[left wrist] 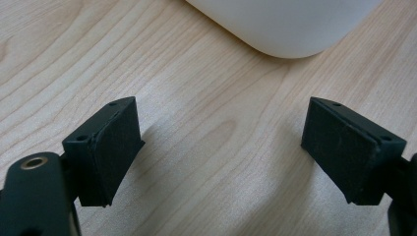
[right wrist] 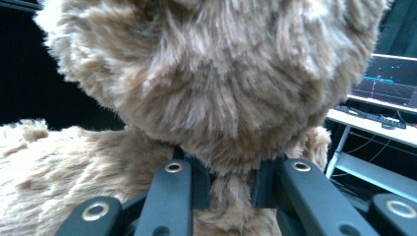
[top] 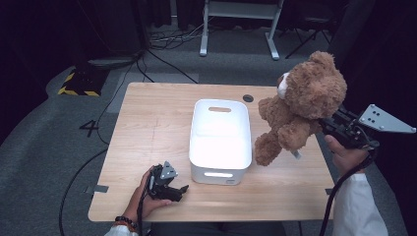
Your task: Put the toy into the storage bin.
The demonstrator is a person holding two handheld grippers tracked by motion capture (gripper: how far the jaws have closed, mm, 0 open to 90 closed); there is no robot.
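Shaggy brown fur of the teddy bear [right wrist: 211, 88] bulges just ahead of the right gripper [right wrist: 230, 184], whose jaws pinch tight on its neck, lifting it clear beside the white bin [top: 220, 140].

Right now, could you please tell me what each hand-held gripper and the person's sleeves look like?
The left hand-held gripper and the right hand-held gripper are black. Each carries a grey three-cornered plate with small holes. A black cable trails from the right one. Sleeves are white; a dark beaded bracelet circles the left wrist.
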